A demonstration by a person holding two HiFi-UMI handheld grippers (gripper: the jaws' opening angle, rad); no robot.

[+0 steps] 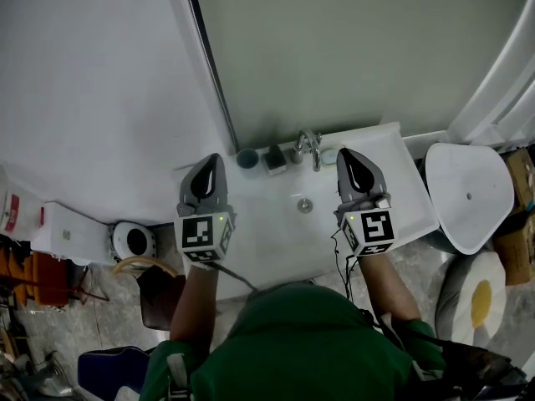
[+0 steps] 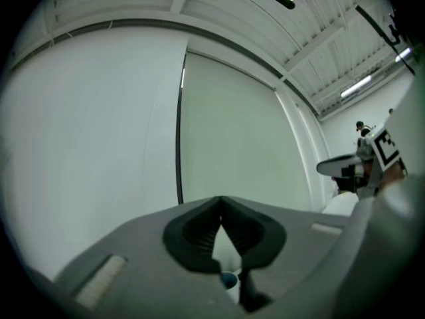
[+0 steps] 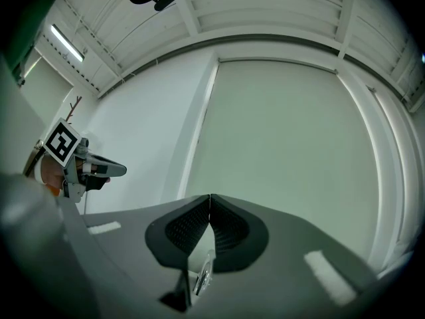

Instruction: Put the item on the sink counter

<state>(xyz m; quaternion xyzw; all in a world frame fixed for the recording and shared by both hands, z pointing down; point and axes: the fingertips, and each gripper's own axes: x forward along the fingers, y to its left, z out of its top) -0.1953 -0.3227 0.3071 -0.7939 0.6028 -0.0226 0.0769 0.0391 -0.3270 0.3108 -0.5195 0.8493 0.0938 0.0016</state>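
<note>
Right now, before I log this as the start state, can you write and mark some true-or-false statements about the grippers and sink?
The left gripper has its jaws together, holding nothing. True.
The right gripper holds a cup. False: its jaws are together, empty.
A blue cup stands left of the faucet at the back of the sink. True.
The faucet sits at the sink's near edge. False: it is at the back, by the wall.
</note>
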